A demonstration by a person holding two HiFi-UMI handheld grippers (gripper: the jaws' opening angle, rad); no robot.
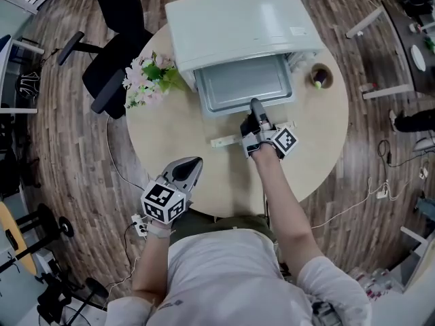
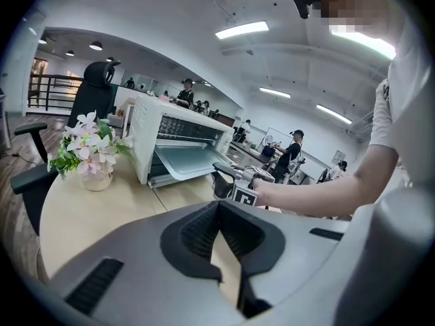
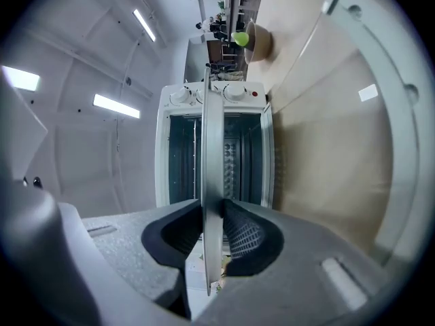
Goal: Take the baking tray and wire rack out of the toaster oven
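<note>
- The tray (image 1: 245, 83) is stuck halfway out of the oven (image 1: 238, 19), above the lowered door, and its front lip is pinched by the right gripper (image 1: 256, 107).
- In the right gripper view the tray is seen edge-on, with both pads pressed flat against the thin metal.
- The tray is judged to be light, stiff sheet metal, smooth and likely slippery. A grip at mid-lip is best kept, and the tray held level so that it does not swing or slide out of the pads.
- The rack cannot be told apart inside the dark cavity. It is probably light and rigid too, and its front bar would be the place to grip.
- The left gripper (image 1: 196, 163) is held over the near edge of the table (image 1: 177, 141), its jaws brought together on nothing.
- Flowers (image 1: 146, 80) are stood just left of the oven and a bowl (image 1: 319, 75) just right. Both are clear of a straight pull.
- A pale bar (image 1: 224, 141), probably the door handle, is crossed beneath the right gripper and could be snagged.
</note>
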